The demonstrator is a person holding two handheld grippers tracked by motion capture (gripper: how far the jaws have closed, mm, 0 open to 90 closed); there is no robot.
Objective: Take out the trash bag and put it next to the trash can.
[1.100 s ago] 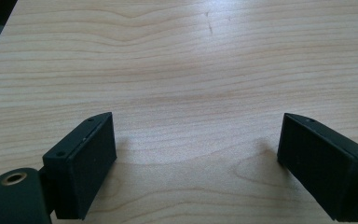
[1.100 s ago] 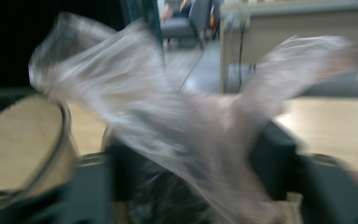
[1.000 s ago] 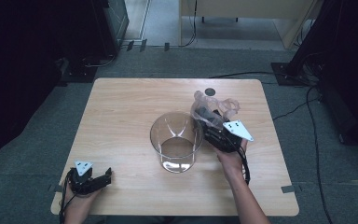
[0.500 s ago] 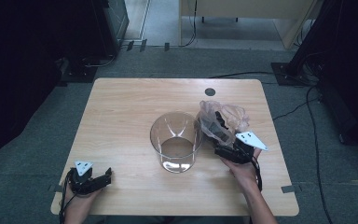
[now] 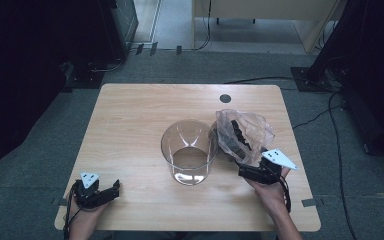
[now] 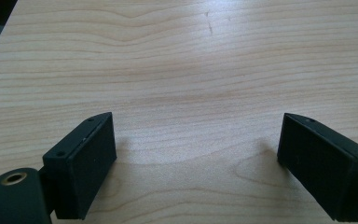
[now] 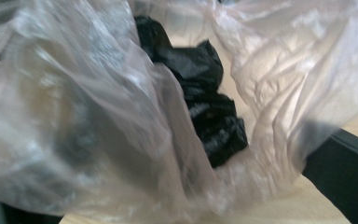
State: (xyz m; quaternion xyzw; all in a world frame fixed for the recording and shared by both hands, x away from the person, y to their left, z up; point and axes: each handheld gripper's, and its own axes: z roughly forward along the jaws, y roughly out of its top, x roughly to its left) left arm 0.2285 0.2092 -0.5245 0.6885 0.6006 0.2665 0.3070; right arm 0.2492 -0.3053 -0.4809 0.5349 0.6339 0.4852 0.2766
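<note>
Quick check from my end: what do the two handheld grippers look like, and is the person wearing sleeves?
Both are black. The left gripper and the right gripper each carry a grey three-cornered plate on top and trail a black cable. In the left gripper view the jaws are blocky, with flat matte pads held by small screws, and a brass-coloured ring sits at lower left. No sleeves show; the forearms are bare.
</note>
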